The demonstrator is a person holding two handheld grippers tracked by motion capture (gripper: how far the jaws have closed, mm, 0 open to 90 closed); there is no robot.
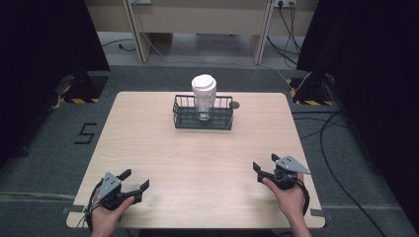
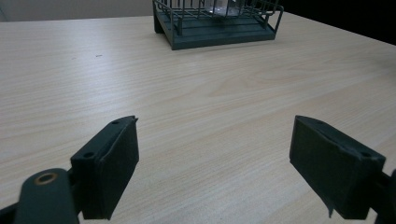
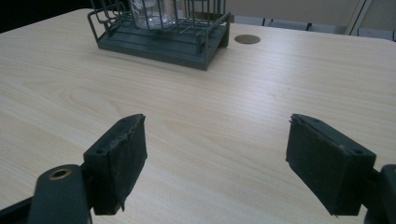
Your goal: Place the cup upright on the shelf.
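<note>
A dark wire basket (image 1: 184, 118) stands at the far middle of the wooden table (image 1: 202, 163). Inside it stands a white lidded cup (image 1: 203, 93), upright and taller than the basket walls. My left gripper (image 1: 136, 179) rests near the front left corner, open, with nothing between its jaws. My right gripper (image 1: 266, 163) rests near the front right, also open and empty. The left gripper view has the basket (image 2: 217, 28) far ahead beyond my left gripper (image 2: 215, 154). The right gripper view has the basket (image 3: 161, 35) ahead to the left, with the cup's clear lower part (image 3: 152, 11) inside, beyond my right gripper (image 3: 215, 149).
A small round dark disc (image 1: 235, 104) is set in the table just right of the basket, and it appears as the disc (image 3: 247, 39) in the right gripper view. Black curtains flank the table. Cables (image 1: 336, 148) lie on the floor to the right.
</note>
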